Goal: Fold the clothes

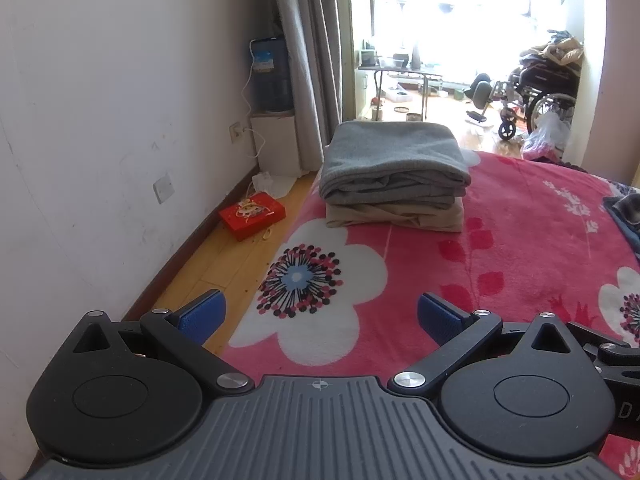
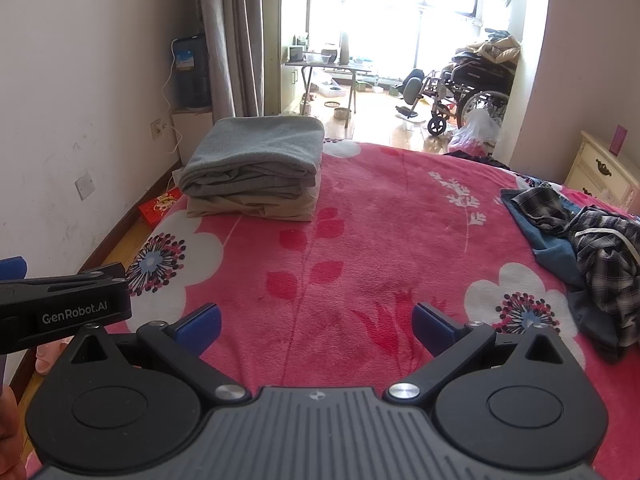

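Currently both claws are idle over the bed. Left gripper (image 1: 320, 314): jaws spread wide, nothing between the blue pads (image 1: 202, 314), just pink floral blanket (image 1: 520, 216) below. Right gripper (image 2: 316, 322): same, wide open and empty, hovering over bare blanket.

Mid-range right, in the right wrist view: unfolded pile (image 2: 588, 236), a plaid shirt crumpled on top of something blue, maybe denim; can't tell how many items are in it. It sits well apart from both grippers, near the bed's right edge.

Far left corner of the bed: finished stack (image 2: 256, 168), a grey garment squared off on top of a beige one, edges fairly aligned.

My read: two pieces done, at least two left. Next job is likely to reach right, pull one piece off the pile and spread it flat on the open blanket in between. Plaid looks tangled, so expect snagging on separation.
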{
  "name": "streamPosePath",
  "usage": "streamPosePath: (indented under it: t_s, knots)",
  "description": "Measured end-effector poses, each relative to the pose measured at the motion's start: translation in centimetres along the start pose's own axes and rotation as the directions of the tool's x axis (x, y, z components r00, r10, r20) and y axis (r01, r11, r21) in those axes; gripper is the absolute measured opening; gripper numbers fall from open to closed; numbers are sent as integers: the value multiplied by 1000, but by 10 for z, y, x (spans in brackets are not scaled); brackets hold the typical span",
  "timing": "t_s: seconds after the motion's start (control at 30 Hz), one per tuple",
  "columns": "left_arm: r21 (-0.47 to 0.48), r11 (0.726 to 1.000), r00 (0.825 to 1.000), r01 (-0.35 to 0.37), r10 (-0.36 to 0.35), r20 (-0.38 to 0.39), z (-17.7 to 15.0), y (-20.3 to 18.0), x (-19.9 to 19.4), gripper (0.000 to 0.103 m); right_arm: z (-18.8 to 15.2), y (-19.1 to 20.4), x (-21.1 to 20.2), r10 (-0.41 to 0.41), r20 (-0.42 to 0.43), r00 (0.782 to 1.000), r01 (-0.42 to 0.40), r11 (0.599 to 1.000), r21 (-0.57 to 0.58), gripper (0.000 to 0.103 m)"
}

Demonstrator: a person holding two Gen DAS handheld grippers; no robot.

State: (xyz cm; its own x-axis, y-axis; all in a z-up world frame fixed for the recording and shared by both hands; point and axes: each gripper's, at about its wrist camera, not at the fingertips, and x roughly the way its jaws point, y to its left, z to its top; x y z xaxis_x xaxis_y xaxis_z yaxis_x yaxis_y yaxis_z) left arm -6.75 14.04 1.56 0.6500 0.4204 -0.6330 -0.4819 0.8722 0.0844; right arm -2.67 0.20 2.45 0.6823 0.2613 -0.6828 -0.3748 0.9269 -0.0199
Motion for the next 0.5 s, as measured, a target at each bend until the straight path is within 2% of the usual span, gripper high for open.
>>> streamPosePath:
  t_s: [0.5]
  knots:
    - [1,1000,1000,0,0,-6,0,0,0,103,-1,1,2,2,-6,1000,-2,1000,0,103]
